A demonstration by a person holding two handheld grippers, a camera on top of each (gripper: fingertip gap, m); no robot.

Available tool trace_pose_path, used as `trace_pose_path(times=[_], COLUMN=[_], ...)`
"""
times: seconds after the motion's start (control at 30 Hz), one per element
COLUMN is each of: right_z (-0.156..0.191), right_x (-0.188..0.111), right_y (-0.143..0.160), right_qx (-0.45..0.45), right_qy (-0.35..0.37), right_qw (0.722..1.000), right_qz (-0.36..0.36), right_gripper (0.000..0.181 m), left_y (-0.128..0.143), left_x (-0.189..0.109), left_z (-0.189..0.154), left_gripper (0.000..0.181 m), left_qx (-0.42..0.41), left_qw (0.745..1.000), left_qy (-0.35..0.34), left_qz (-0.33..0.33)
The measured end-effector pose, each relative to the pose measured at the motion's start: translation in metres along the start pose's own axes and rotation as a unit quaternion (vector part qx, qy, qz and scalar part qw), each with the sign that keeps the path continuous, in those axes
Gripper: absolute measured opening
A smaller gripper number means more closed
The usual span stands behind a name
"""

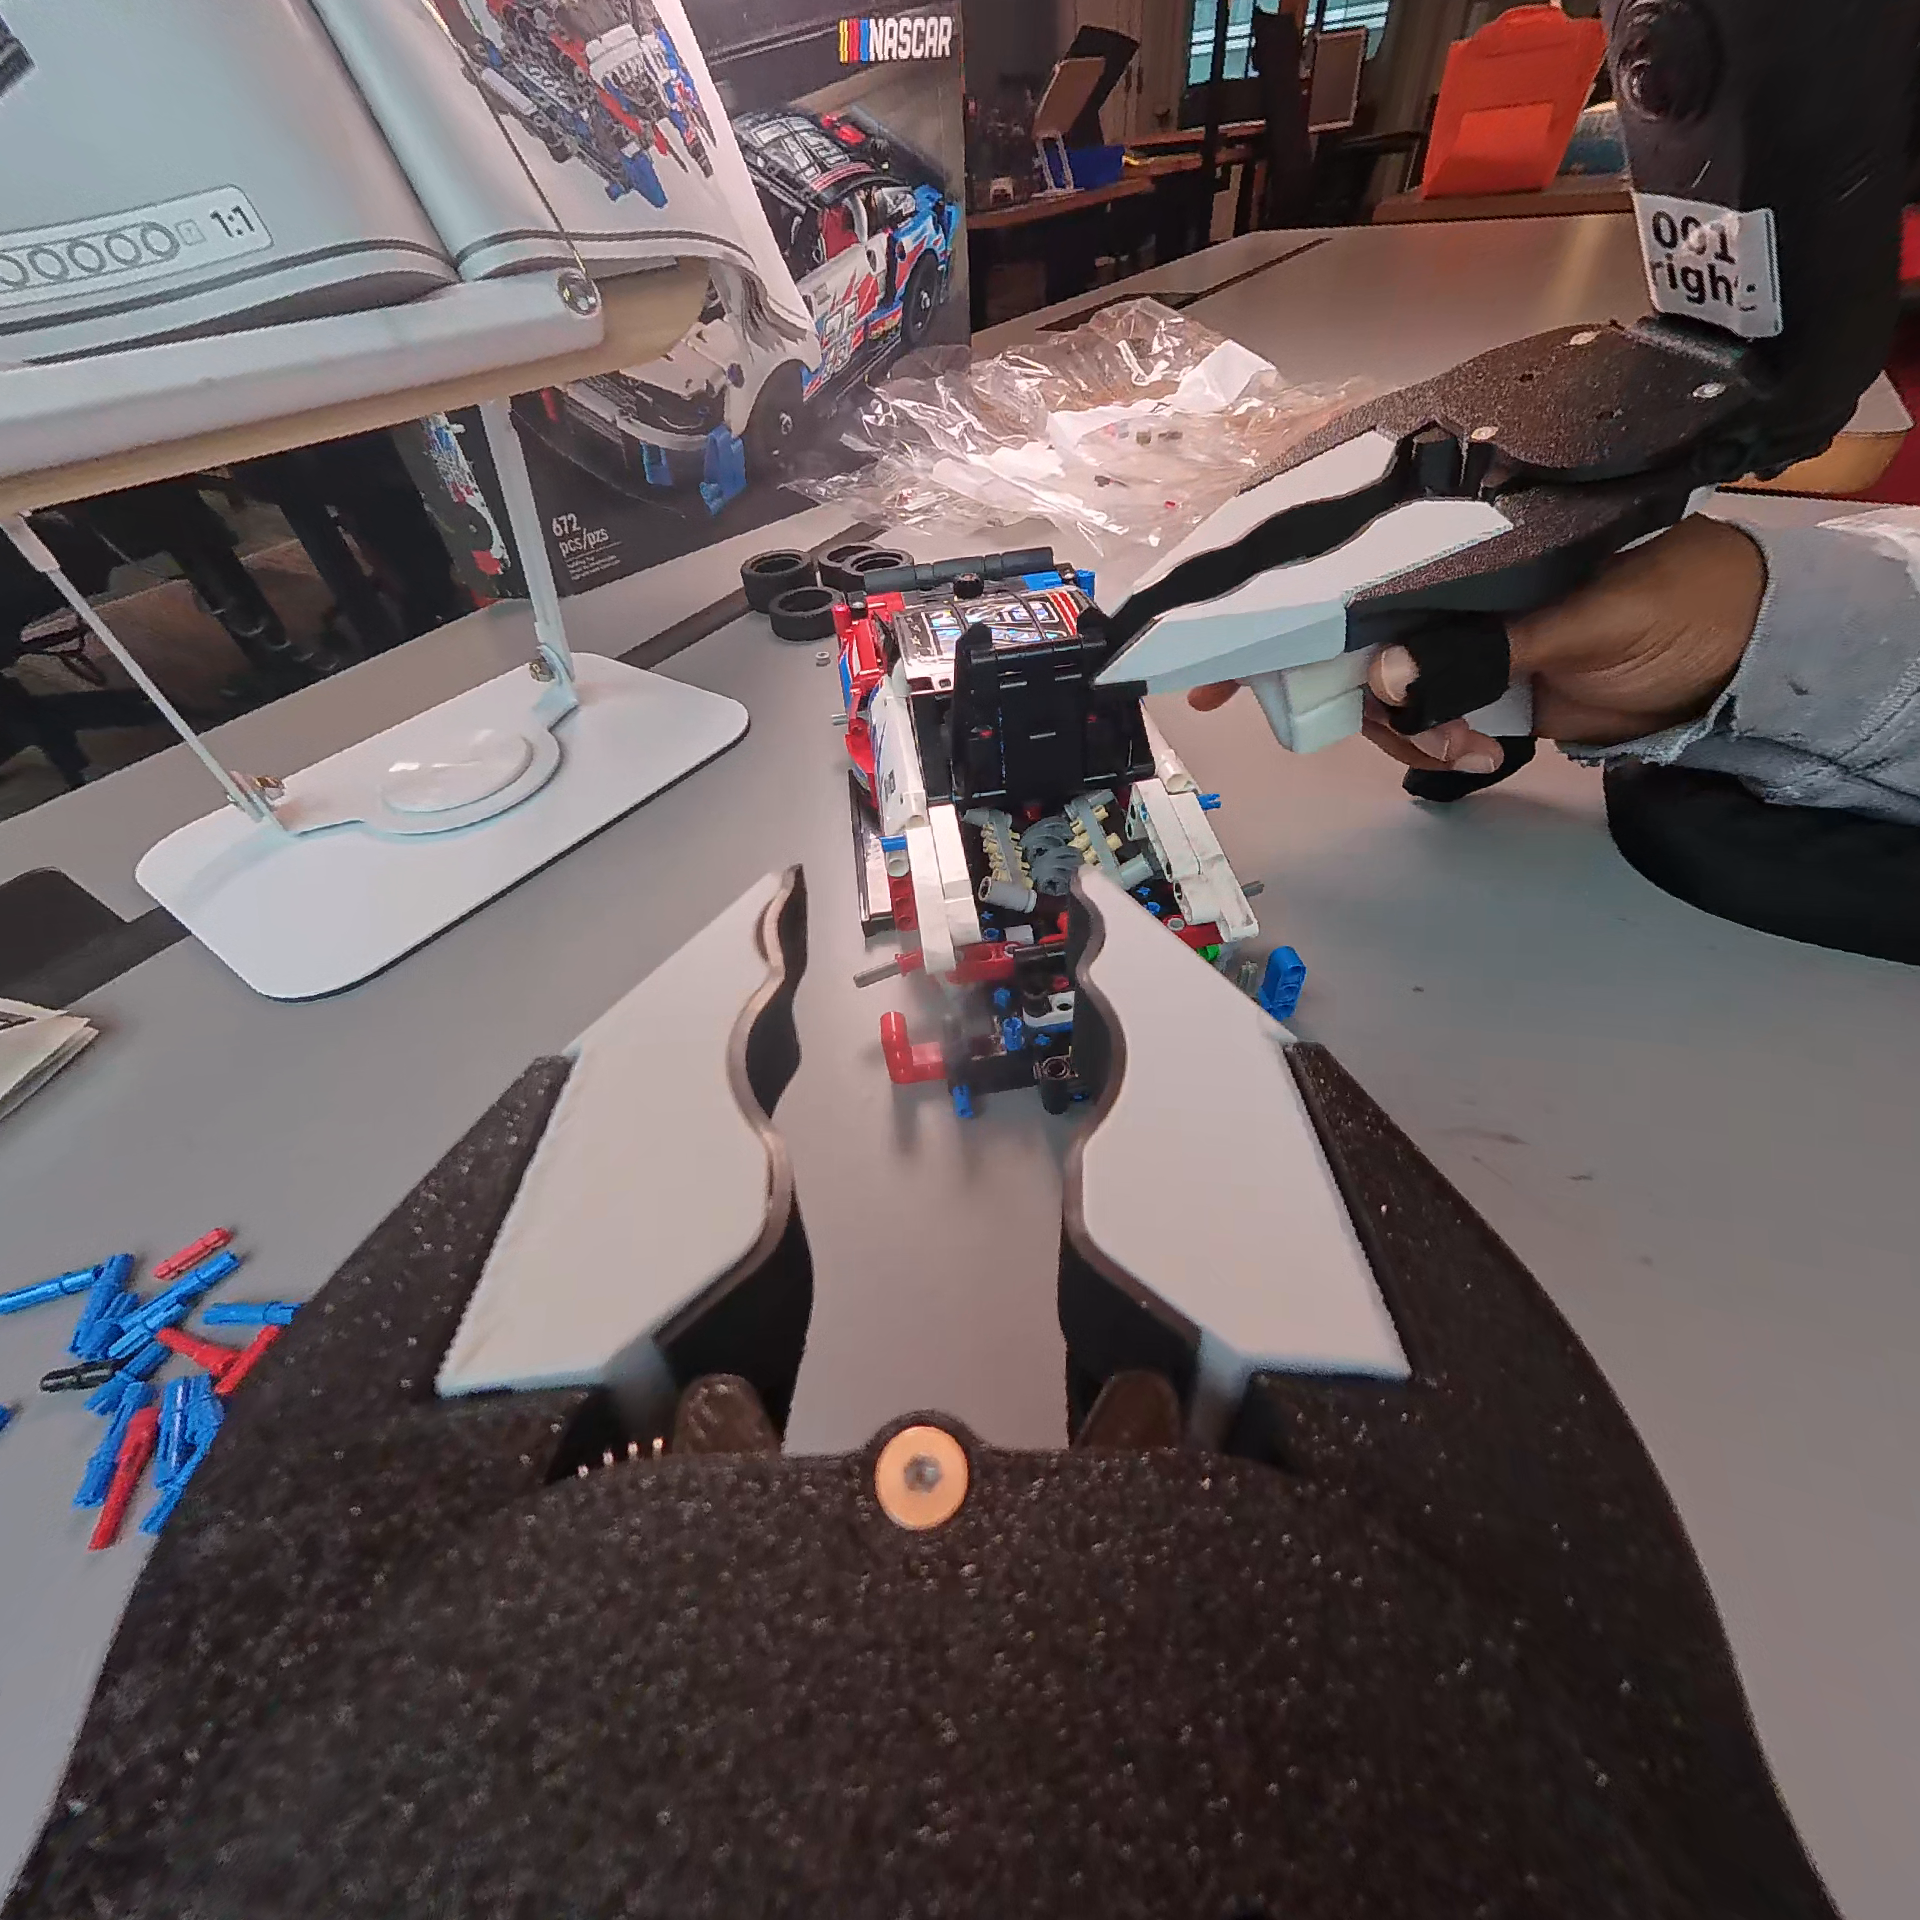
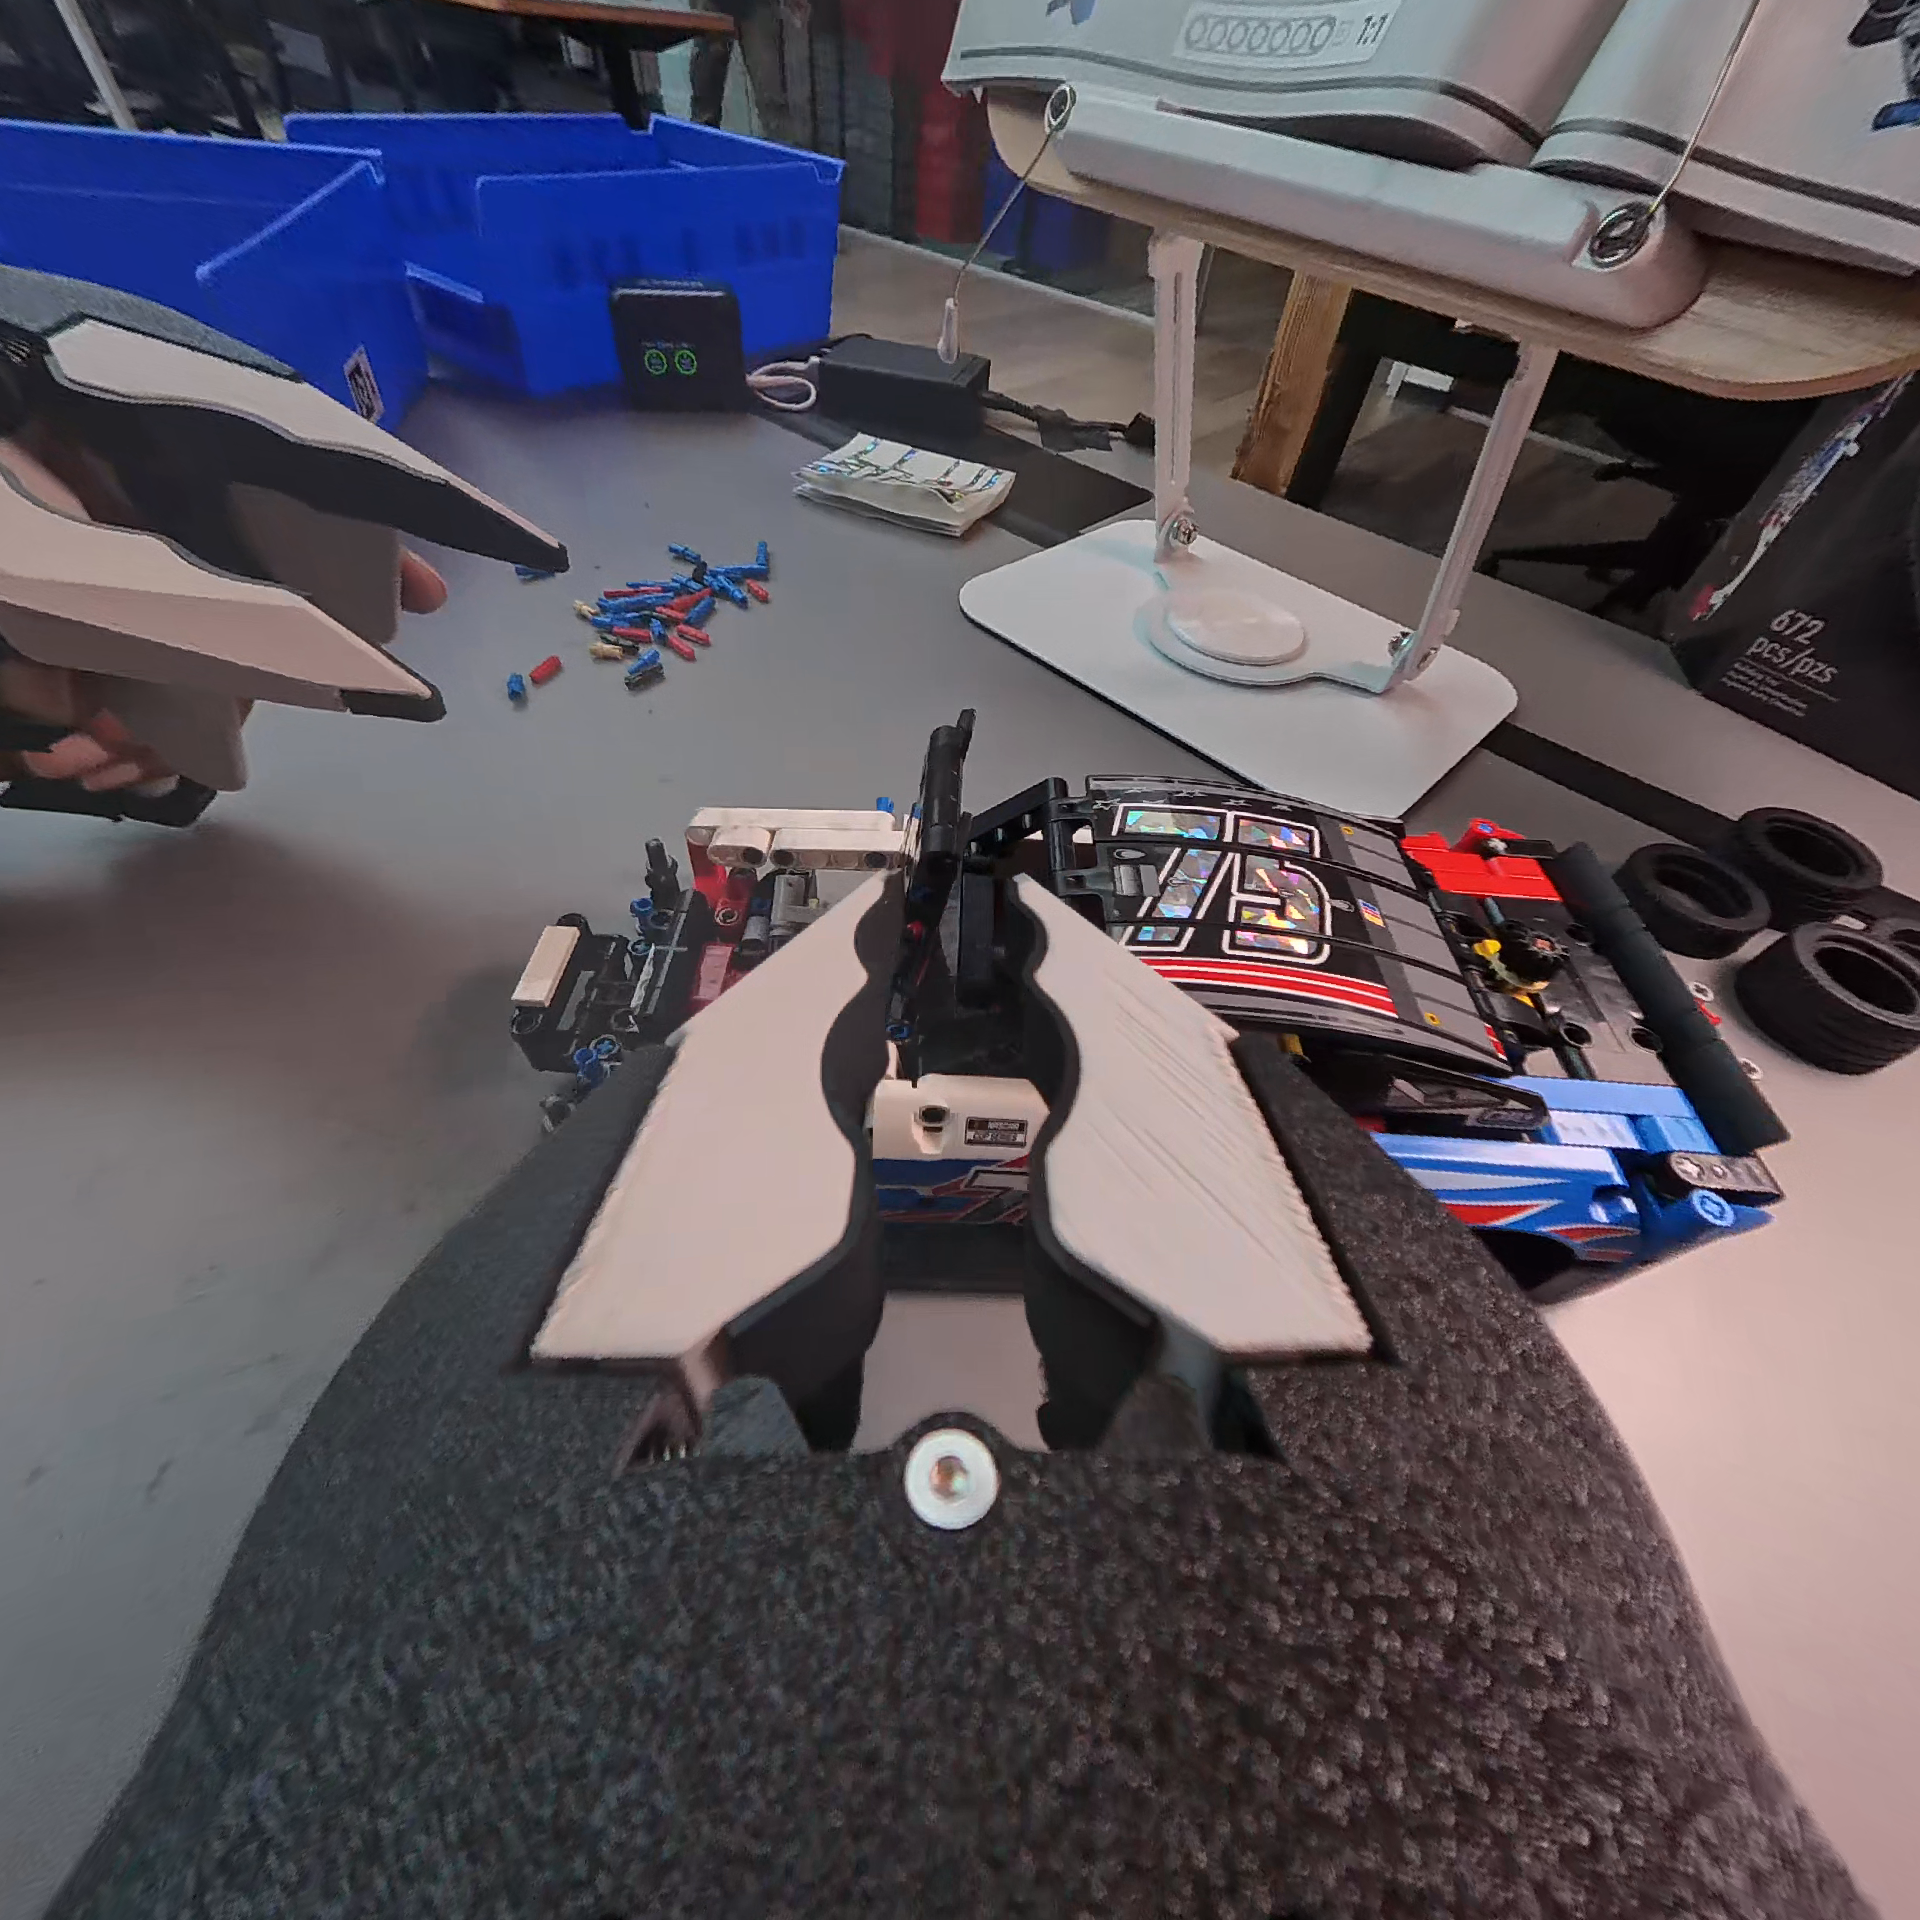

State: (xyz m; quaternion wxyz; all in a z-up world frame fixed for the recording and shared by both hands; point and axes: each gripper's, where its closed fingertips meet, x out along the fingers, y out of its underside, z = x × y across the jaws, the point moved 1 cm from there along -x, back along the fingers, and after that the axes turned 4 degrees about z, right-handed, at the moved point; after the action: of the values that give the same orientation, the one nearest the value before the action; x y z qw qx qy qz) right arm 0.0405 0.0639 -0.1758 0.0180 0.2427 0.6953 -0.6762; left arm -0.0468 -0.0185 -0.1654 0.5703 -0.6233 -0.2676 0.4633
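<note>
A partly built toy race car (image 1: 1039, 831) of red, white, blue and black bricks lies on the grey table (image 1: 1558, 1143); it also shows in the right wrist view (image 2: 1299, 935). A black hinged panel (image 1: 1023, 707) stands upright on it. My right gripper (image 2: 954, 894) is nearly shut, with the edge of this black panel (image 2: 940, 821) between its tips; in the left wrist view it (image 1: 1107, 655) reaches in from the right. My left gripper (image 1: 940, 904) is open and empty, hovering just before the car's open front end; it also shows in the right wrist view (image 2: 499, 634).
A white book stand (image 1: 447, 821) holding an open instruction booklet stands at left, with the set's box (image 1: 831, 260) behind. Black tyres (image 1: 821, 587), clear plastic bags (image 1: 1091, 416) and a pile of blue and red pins (image 1: 156, 1351) lie about. Blue bins (image 2: 520, 229) stand farther back.
</note>
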Motion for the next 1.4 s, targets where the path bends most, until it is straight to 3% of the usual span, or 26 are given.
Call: trace_pose_path(times=[0.03,0.1,0.4,0.63,0.77,1.4], right_z=[0.0,0.004,0.001,-0.01,-0.019,-0.026], right_x=[0.0,0.0,-0.003,-0.028,-0.039,-0.029], right_y=[0.0,0.0,-0.001,-0.038,-0.048,-0.033], right_qx=[0.0,-0.002,0.06,0.056,0.056,0.128], right_qy=[0.0,-0.009,-0.03,-0.008,0.015,-0.013], right_qw=[1.0,1.0,0.998,0.991,0.985,0.982], right_qz=[0.001,0.002,-0.006,-0.124,-0.16,-0.137], right_gripper=[0.014,0.007,0.007,0.03,0.034,0.033], left_y=[0.0,-0.002,-0.008,-0.013,-0.015,-0.004], left_x=[0.0,-0.002,-0.008,-0.014,-0.018,-0.006], left_z=[0.001,0.002,0.012,0.022,0.03,0.061], left_gripper=[0.049,0.048,0.049,0.049,0.049,0.048], left_qx=[0.0,0.001,-0.005,-0.012,-0.022,-0.071], left_qw=[1.0,1.0,0.999,0.998,0.996,0.993], left_qy=[-0.002,-0.008,-0.035,-0.057,-0.069,-0.086], left_qz=[-0.002,-0.005,-0.025,-0.039,-0.047,-0.036])
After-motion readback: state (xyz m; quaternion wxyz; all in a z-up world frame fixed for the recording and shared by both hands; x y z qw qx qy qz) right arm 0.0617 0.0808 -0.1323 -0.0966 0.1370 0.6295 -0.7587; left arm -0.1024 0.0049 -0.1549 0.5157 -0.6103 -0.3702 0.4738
